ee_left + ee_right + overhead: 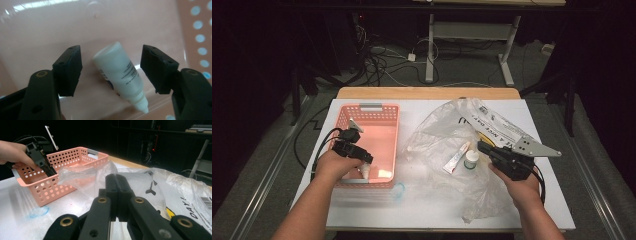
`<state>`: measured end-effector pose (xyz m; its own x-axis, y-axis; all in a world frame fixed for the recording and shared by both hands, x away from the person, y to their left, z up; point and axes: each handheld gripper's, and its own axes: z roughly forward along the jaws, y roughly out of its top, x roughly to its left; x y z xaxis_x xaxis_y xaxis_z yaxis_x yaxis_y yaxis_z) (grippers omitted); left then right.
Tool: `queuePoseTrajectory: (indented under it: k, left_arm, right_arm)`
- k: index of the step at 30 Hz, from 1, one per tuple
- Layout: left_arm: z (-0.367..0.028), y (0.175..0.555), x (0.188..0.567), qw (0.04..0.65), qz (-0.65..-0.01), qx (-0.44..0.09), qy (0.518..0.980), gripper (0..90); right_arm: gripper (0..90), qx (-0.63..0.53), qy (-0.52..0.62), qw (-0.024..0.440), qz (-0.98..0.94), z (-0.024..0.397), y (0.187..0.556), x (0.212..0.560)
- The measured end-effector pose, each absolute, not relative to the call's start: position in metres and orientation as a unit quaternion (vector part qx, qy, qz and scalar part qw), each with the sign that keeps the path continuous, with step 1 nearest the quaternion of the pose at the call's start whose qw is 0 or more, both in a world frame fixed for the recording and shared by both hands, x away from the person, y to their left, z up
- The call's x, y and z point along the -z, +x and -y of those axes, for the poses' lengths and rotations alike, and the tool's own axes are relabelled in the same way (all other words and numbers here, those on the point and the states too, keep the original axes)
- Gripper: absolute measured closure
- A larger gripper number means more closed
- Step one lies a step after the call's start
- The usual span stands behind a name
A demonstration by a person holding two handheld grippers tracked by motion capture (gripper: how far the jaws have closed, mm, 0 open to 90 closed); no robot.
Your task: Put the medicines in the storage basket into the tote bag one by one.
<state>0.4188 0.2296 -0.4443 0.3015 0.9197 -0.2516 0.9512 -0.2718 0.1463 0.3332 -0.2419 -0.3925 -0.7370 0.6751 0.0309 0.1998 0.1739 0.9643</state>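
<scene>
Left gripper [111, 68]: pointing down into the pink basket [343, 120], its jaws standing apart with neither pad pressing on anything.
Small white bottle [121, 76]: lying on the basket floor between the left jaws, tilted, capped tip toward the camera, clear gaps showing on both sides of it.
Right gripper [116, 195]: resting level over the clear plastic bag [439, 130], jaws fully together; whether a fold of bag film is pinched between them I cannot tell.
Other items: a white tube [456, 157] and a small green-capped bottle [471, 160] are lying on the bag just ahead of the right gripper's fingertips.
Step in hand: the person appears to be moving items from bag to basket; the white bottle is sitting on the basket floor, free of the pads.
Next move: judging from this, the left gripper needs lifting straight up, clear of the basket rim, then crossing to the tube or the green-capped bottle, jaws wide.
</scene>
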Motion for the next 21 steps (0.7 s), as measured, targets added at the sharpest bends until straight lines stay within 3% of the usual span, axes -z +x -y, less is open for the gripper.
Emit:
queuePoseTrajectory:
  k: [9,21]
  left_arm:
    - [-0.223,0.42,0.447,0.121,-0.572,0.069,0.808,52.5]
    - [-0.198,0.419,0.444,0.117,-0.535,0.047,0.836,57.8]
  right_arm:
    - [90.0,-0.57,0.298,0.209,-0.737,0.241,0.333,0.393]
    - [90.0,-0.569,0.298,0.21,-0.737,0.242,0.333,0.392]
